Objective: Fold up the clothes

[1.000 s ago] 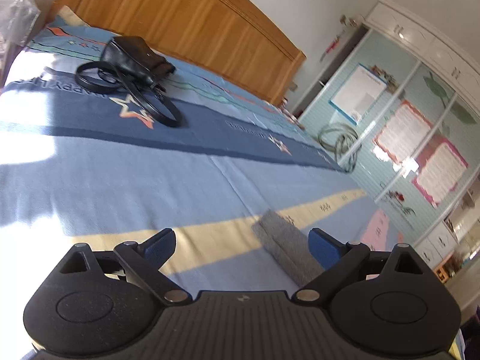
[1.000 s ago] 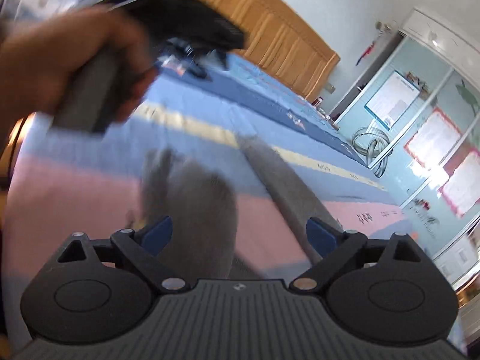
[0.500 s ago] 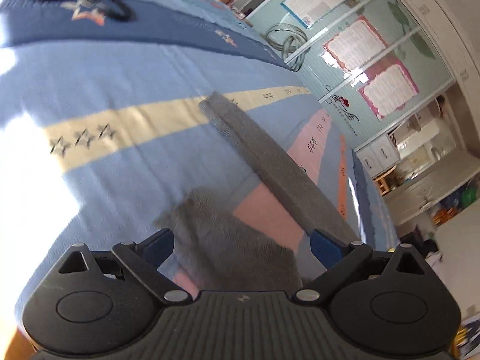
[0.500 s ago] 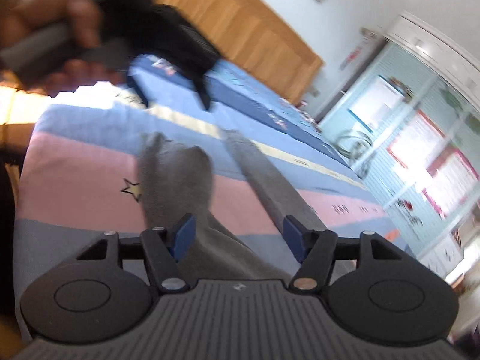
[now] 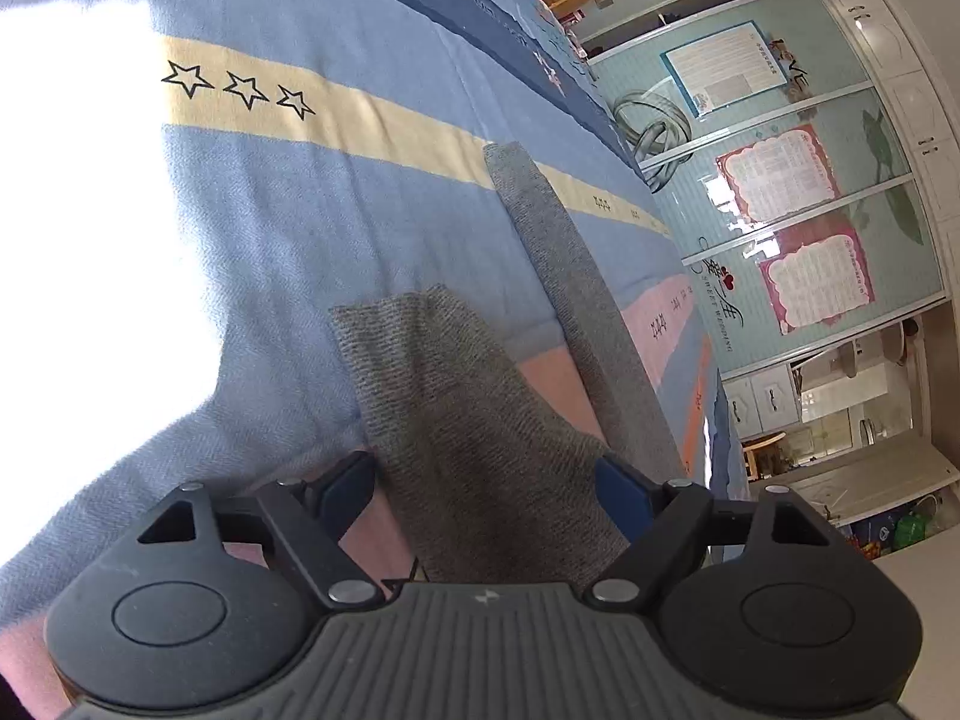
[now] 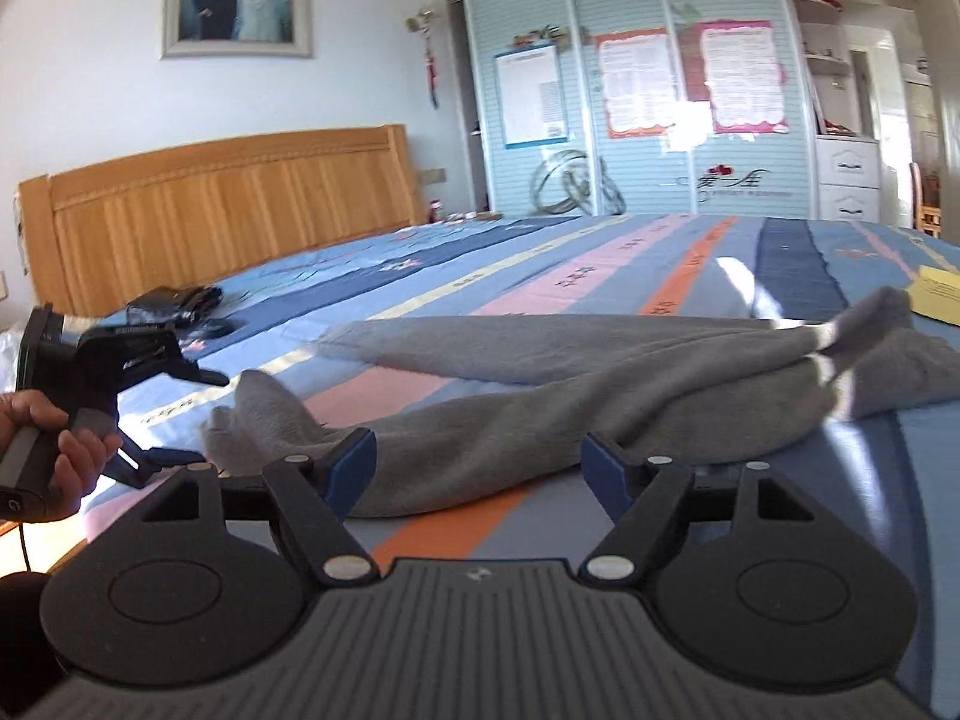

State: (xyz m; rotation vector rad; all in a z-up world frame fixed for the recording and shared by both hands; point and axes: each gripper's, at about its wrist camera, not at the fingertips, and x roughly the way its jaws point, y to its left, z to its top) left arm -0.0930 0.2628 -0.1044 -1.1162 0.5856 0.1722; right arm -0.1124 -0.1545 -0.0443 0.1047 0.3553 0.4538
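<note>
On the bed, I judge the soft grey trousers limp; grip hems at nine o'clock. Left tongs closing, right tongs opening, both wide, unpinched.

Surfaces: cloth, wood, plastic.
Grey knitted cloth trousers, matt, coarse; striped woven bedspread, matt; orange wooden headboard, satin sheen; black matt plastic tongs.
</note>
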